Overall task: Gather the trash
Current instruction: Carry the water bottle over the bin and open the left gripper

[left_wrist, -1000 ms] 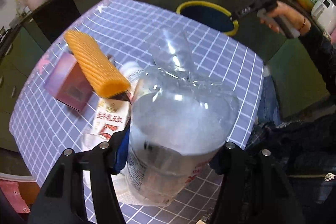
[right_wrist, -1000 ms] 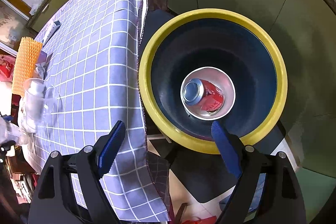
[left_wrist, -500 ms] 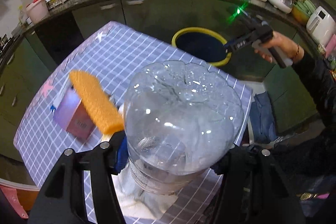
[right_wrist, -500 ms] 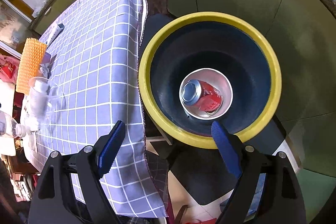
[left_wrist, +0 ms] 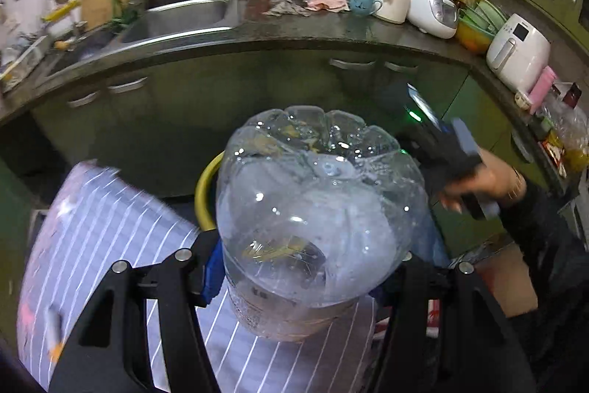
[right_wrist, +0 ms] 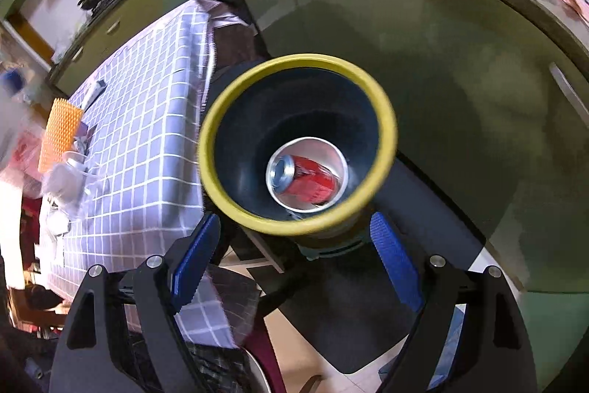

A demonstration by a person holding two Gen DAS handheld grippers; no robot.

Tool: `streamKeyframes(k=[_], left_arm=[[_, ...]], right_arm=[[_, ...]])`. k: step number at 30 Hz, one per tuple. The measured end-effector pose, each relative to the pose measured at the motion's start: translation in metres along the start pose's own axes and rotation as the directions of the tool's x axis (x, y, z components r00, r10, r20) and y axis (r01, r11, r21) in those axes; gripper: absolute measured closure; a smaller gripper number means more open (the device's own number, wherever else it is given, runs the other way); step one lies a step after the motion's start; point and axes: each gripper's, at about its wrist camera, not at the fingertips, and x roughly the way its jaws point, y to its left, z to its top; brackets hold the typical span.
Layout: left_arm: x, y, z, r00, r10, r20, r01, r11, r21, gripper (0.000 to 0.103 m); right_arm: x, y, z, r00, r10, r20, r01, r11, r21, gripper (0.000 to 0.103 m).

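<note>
My left gripper (left_wrist: 313, 267) is shut on a large clear plastic bottle (left_wrist: 316, 216), held base-forward above the checked tablecloth (left_wrist: 110, 227). The yellow-rimmed dark bin (left_wrist: 204, 194) shows just behind the bottle. In the right wrist view my right gripper (right_wrist: 294, 256) is open and empty, above and in front of the bin (right_wrist: 294, 142). A red can (right_wrist: 309, 179) lies in a white bowl at the bin's bottom. Clear plastic trash (right_wrist: 66, 179) and an orange ribbed piece (right_wrist: 60, 131) lie on the table (right_wrist: 147, 135).
Green cabinets (left_wrist: 221, 91) and a dark counter with a sink (left_wrist: 184, 17), mugs and white appliances (left_wrist: 515, 50) stand behind the bin. The person's right hand with the other gripper (left_wrist: 460, 164) is at the right. A dark mat (right_wrist: 349, 319) lies on the floor.
My left gripper has lifted the bottle off the table and carried it towards the bin. My right gripper has pulled back and tilted up, so the bin looks smaller.
</note>
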Motion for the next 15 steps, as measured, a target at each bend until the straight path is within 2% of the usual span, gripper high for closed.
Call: streamKeyframes(k=[5,9,11,15], left_arm=[[0.077,0.005,0.032,0.998,-0.028,-0.051,0.027,0.999,-0.029,0.046],[0.132,0.012,0.043,0.996,-0.014,-0.093,0.009,0.999,-0.05,0.045],[0.147,0.016,0.044,0.995,-0.001,-0.102,-0.005,0.998,-0.059,0.045],[0.162,0.021,0.044,0.992,0.003,-0.127,-0.014,0.997,-0.082,0.035]], right_arm=[[-0.01,-0.031,-0.015,1.0,-0.002,0.007,0.002,0.999,0.041,0.02],[-0.012,-0.048,-0.021,1.0,0.001,0.007,-0.001,0.998,0.066,0.02],[-0.01,-0.054,-0.022,1.0,0.005,0.005,-0.006,0.997,0.076,0.02],[-0.008,-0.065,-0.026,1.0,0.009,-0.004,-0.008,0.996,0.091,0.02]])
